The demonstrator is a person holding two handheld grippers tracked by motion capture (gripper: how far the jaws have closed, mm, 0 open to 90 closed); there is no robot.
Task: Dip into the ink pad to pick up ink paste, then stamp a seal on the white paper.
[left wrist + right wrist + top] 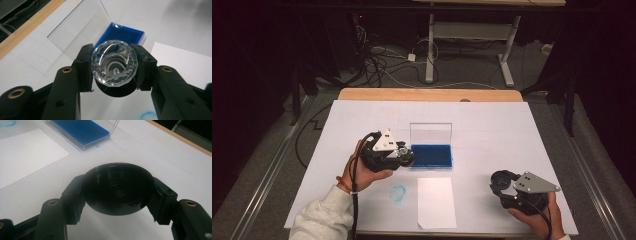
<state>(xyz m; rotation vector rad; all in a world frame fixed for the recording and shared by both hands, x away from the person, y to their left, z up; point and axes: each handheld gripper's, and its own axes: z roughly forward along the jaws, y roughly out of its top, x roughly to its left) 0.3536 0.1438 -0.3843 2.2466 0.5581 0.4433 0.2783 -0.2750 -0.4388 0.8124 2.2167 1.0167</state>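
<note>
We are gripping a black cap in the right gripper and a crystal stamp in the left gripper, just beside the blue ink pad. Likely inking; next calls for pressing it onto the paper.

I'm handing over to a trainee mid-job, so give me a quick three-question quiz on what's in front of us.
1. True or false: the left gripper is shut on the faceted clear stamp.
2. What does the right gripper hold? A) a white sheet B) a round black cap C) a blue sponge
3. Fill in: the ink pad case, its clear lid ____, lies beyond the white paper sheet.

Key: 1 true; 2 B; 3 open.
</note>
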